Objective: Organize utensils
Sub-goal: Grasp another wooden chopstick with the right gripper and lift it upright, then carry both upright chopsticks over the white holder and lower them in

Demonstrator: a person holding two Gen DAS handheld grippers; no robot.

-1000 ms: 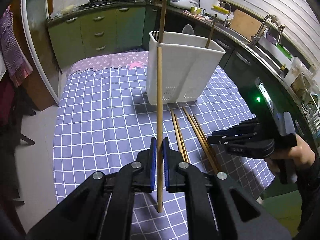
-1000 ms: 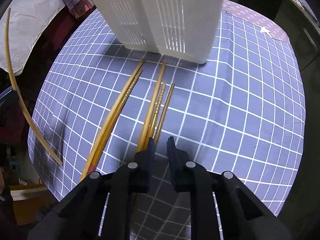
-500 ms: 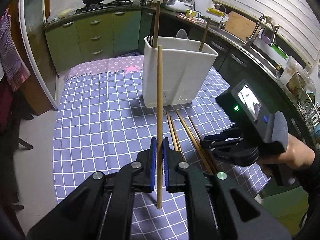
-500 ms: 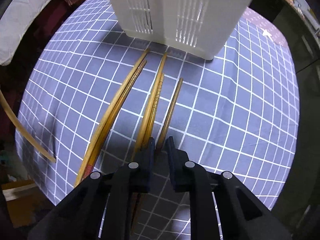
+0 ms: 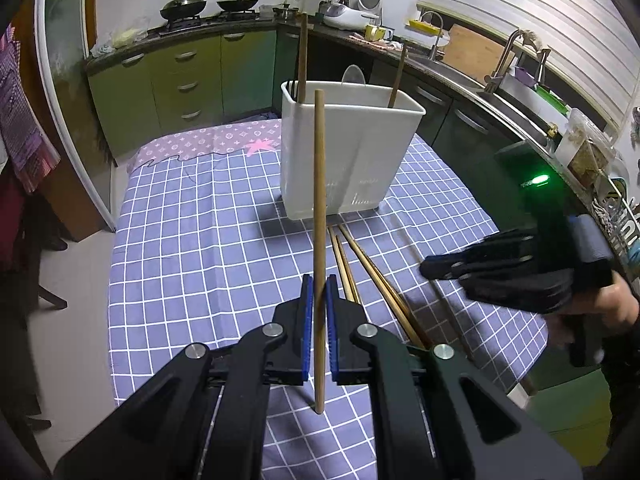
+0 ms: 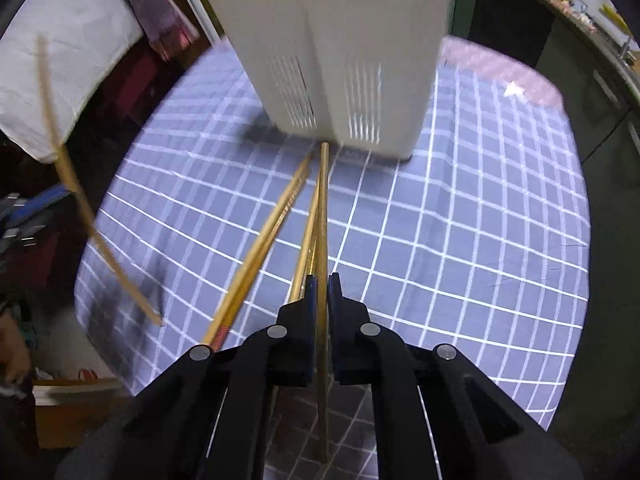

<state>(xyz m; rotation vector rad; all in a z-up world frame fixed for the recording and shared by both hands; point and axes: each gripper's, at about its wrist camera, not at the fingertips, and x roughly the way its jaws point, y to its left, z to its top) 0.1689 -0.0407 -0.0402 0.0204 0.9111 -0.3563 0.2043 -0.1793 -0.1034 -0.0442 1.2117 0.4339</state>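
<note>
A: Starting left of the white caddy (image 5: 352, 152), on the checked tablecloth (image 5: 180, 248)?

B: Nothing lying there. Nearer than the caddy, though: left gripper (image 5: 319, 292), blue pads (image 5: 307, 300) pinched tight on one wooden chopstick (image 5: 319, 200). Held upright, upper end level with the caddy's rim, lower end poking out under the pads, clear of the cloth.

A: And inside the caddy?

B: Two wooden sticks (image 5: 302, 60) standing up, one at the left corner, one leaning at the right; a pale spoon bowl (image 5: 354, 76) peeking over the back rim.

A: In front of the caddy?

B: Loose chopsticks (image 5: 372, 276) flat on the cloth, fanned out from near the caddy's base toward the near edge, just right of the left gripper. Exact count hard to tell.

A: Further right of the caddy?

B: Right gripper (image 6: 322, 280), in a hand (image 5: 616, 304), lifted off the cloth. Jaws having just closed, now clamped on a second chopstick (image 6: 323, 208). Seen from its own camera, that stick running straight forward between the pads, far tip just short of the caddy's slotted base, raised above the loose ones beneath it; frame blurred.
</note>
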